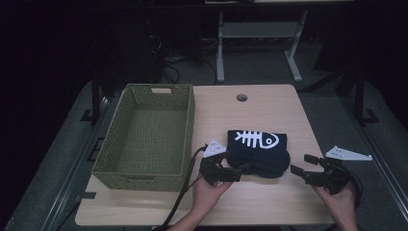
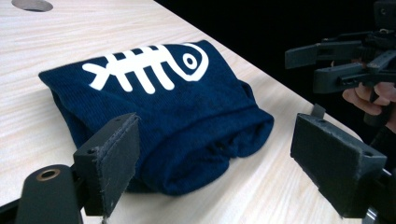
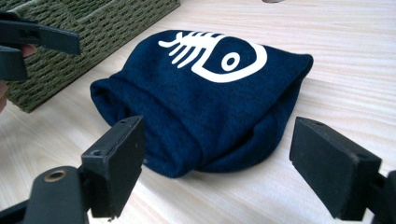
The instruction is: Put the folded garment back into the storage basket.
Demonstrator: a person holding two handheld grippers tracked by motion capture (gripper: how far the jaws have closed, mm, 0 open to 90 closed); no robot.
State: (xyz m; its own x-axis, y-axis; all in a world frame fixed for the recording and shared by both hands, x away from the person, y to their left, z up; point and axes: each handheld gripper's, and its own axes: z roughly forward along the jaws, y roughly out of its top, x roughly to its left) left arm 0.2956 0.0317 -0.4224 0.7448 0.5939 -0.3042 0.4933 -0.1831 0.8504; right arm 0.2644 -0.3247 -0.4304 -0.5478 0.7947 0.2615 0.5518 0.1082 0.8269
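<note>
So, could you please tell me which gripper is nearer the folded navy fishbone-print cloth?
Left. The left gripper is at the folded navy fishbone-print cloth's near-left edge; the right gripper sits apart, off its right.

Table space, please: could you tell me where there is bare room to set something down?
Bare wood lies between the folded navy garment and the table's far edge, and along the near edge. The green basket is empty. It is crowded where the left gripper and right gripper flank the garment.

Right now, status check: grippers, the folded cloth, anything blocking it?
Left gripper open, at cloth's near-left edge. Right gripper open, just right of it. Navy fishbone cloth folded, flat on table. Green basket left, empty. Nothing in the way.
</note>
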